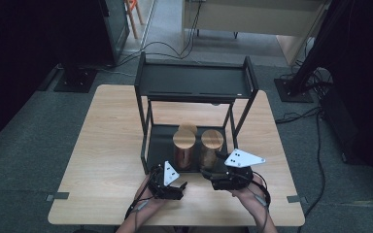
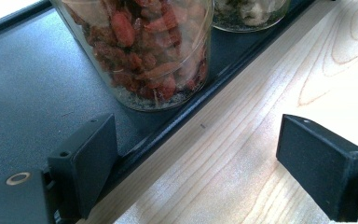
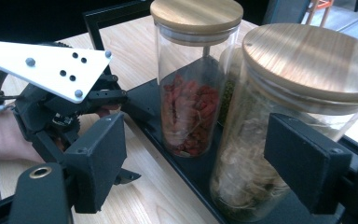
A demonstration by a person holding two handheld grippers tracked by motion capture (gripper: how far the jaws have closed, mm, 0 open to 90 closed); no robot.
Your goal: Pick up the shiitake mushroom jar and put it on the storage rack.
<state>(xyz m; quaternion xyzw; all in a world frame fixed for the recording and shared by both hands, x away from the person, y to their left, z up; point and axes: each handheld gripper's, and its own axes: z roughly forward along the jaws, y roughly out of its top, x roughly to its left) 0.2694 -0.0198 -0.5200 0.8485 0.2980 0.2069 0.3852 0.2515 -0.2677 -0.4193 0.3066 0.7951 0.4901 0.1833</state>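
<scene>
Flanking the pale-filled jar (image 3: 270,140), right tongs (image 3: 209,158) gape unclamped; left tongs (image 2: 200,163) gape beside the rack (image 2: 37,93).

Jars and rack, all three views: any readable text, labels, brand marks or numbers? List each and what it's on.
None readable.
Jar of red dried fruit: plain glass, bare wooden lid, no label.
Jar of pale dried stuff: no label.
Third jar behind them: no label to be seen.
Black rack: no markings.
White plate on the left claw: holes and screws, no print.
</scene>
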